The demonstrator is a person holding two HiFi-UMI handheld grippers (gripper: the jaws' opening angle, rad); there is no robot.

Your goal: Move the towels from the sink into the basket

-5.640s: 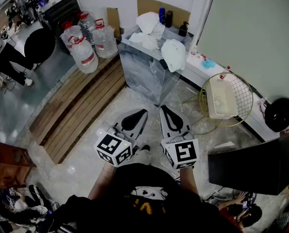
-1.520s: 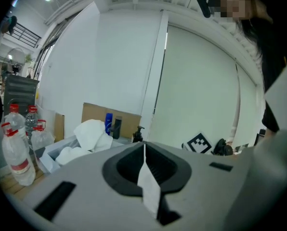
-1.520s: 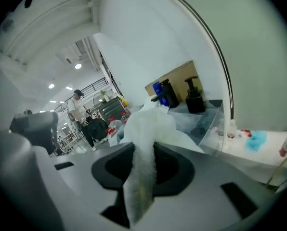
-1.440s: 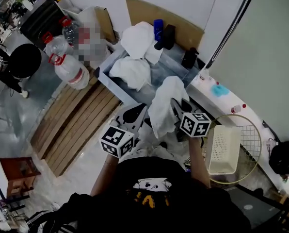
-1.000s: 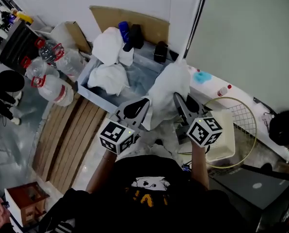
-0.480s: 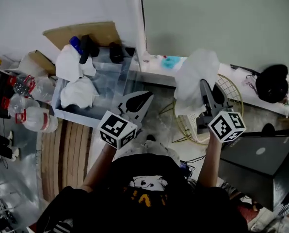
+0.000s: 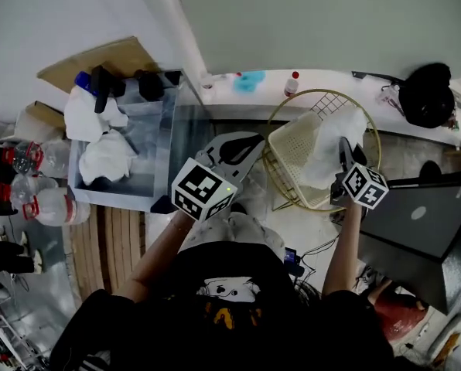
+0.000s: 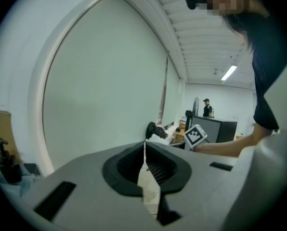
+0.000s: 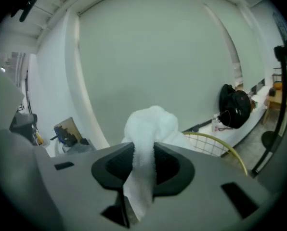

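My right gripper (image 7: 342, 153) is shut on a white towel (image 7: 327, 147) and holds it over the round gold wire basket (image 7: 321, 93), where a cream plastic basket (image 7: 289, 158) lies. In the right gripper view the towel (image 9: 150, 125) bulges above the jaws and hangs down between them, with the gold basket rim (image 9: 221, 146) behind. Two more white towels (image 7: 105, 158) (image 7: 83, 115) lie in the sink (image 7: 157, 178) at the left. My left gripper (image 7: 248, 142) hovers between sink and basket, shut and holding nothing; its jaws (image 8: 144, 150) meet in a thin seam.
Dark bottles (image 7: 100, 85) stand at the sink's back. Water jugs (image 7: 43, 200) and wooden slats (image 7: 99, 242) lie to the left. A white ledge (image 7: 331, 79) carries a small bottle (image 7: 294, 84) and a black bag (image 7: 425, 94). A dark box (image 7: 425, 234) stands right of the basket.
My right gripper has carried the towel from beside the sink rightward to over the basket, and the view has turned with it. The left gripper has stayed shut and holds nothing.
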